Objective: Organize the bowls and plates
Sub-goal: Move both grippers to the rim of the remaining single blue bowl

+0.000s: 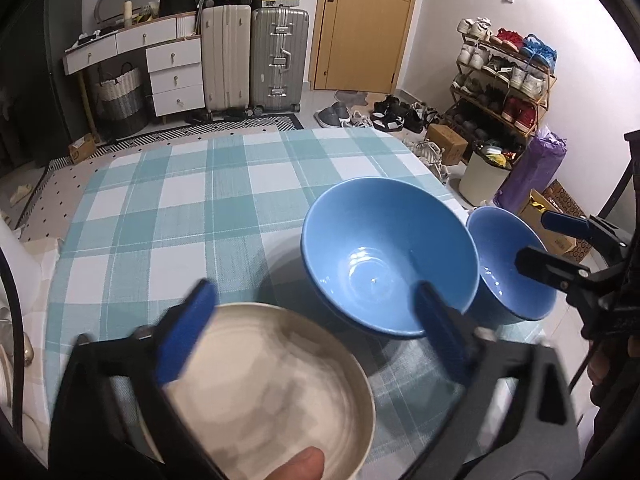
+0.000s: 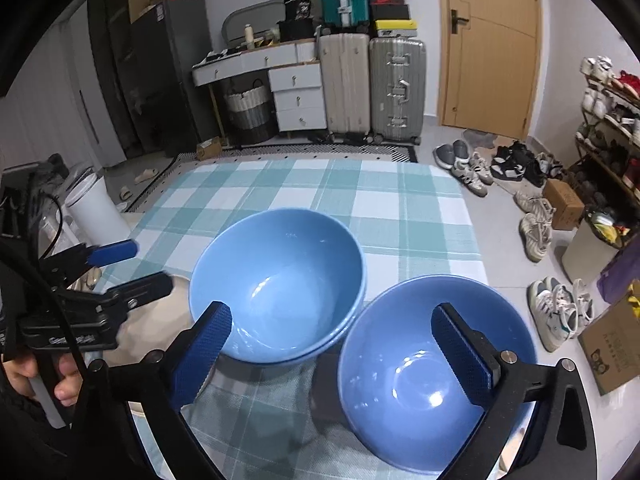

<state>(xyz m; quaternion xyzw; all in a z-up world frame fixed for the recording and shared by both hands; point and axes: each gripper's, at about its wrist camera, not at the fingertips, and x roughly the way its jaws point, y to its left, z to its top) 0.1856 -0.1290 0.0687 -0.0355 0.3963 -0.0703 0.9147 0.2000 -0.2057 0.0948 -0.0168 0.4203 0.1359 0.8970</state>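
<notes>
Plainly glossy blue bowls, cream plate

the left gripper points steeply downward with its blue-padded jaws spread wide and nothing pressed between them (a fingertip shows at the bottom edge of its own view). the right gripper tilts down likewise, jaws wide apart and empty. in the right wrist view, a hand wraps the left gripper's handle.
</notes>
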